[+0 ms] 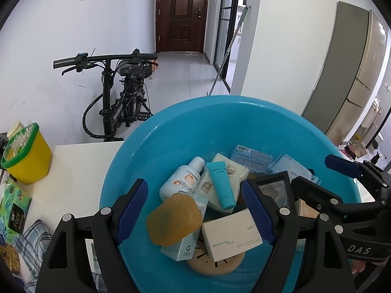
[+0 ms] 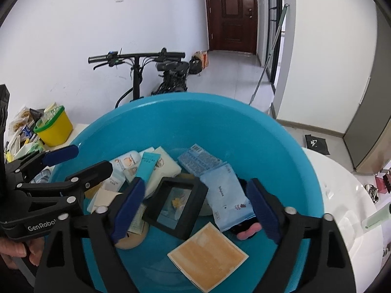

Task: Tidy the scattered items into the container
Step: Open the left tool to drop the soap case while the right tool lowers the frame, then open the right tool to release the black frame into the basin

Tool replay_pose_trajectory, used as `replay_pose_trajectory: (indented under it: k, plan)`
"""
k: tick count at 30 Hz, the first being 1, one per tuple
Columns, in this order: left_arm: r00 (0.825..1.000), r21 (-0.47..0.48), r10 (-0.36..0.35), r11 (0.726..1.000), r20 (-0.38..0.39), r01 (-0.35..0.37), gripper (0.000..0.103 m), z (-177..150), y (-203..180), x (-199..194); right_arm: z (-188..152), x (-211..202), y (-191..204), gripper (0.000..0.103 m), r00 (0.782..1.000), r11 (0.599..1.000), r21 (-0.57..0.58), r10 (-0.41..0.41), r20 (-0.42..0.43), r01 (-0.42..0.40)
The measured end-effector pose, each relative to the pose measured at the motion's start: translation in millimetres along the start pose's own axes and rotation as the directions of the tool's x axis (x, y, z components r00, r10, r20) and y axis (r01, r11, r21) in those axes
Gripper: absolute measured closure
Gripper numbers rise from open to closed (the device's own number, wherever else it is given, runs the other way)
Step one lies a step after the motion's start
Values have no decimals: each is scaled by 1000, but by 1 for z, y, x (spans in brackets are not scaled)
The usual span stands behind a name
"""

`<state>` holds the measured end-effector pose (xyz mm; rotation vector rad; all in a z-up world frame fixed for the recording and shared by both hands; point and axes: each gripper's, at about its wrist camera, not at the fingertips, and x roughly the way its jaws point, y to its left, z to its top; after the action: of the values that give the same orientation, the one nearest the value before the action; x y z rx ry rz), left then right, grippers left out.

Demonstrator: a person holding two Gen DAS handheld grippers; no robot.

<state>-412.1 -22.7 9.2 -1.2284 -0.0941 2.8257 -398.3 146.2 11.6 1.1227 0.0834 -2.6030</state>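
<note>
A big blue basin [image 1: 171, 134] [image 2: 244, 127] fills both views and holds several toiletries: a white bottle [image 1: 180, 180], a teal tube [image 1: 221, 185], an amber soap case [image 1: 173, 222], a white carton [image 1: 232, 234], a blue wipes packet [image 2: 227, 195] and an orange square sachet [image 2: 207, 256]. My left gripper [image 1: 195, 210] [image 2: 80, 163] hangs open over the basin's left side, holding nothing. My right gripper [image 2: 195, 207] [image 1: 325, 178] is open over the right side. A black picture frame [image 2: 176, 205] [image 1: 276, 190] lies tilted between its fingers, and the pads do not press on it.
The basin stands on a white table [image 1: 80, 171]. To the left are a yellow tub [image 1: 27, 156] [image 2: 55, 127] with a green rim, a green tissue pack [image 1: 14, 210] and a plaid cloth [image 1: 31, 239]. A black bicycle [image 1: 117, 97] stands behind the table.
</note>
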Motion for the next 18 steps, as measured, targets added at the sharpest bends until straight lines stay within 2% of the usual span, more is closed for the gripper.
replay_pose_trajectory:
  k: [4, 7, 9, 14, 18]
  plan:
    - [999, -4, 10, 1000, 51, -10, 21, 1, -2, -10, 3, -9, -4, 5, 998, 999, 10, -34, 61, 34]
    - [993, 8, -4, 1000, 122, 3, 20, 4, -4, -26, 7, -22, -7, 1, 990, 998, 18, -68, 127, 66]
    - [983, 6, -9, 1000, 184, 8, 13, 5, -4, -40, 8, -33, -12, 0, 983, 997, 41, -77, 167, 71]
    - [949, 5, -19, 1000, 314, 18, 11, 8, 0, -67, 13, -55, -25, 0, 968, 994, 93, -72, 241, 51]
    - [929, 15, -35, 999, 369, 31, 9, 9, 0, -82, 16, -76, -26, 0, 932, 993, 98, -90, 350, 59]
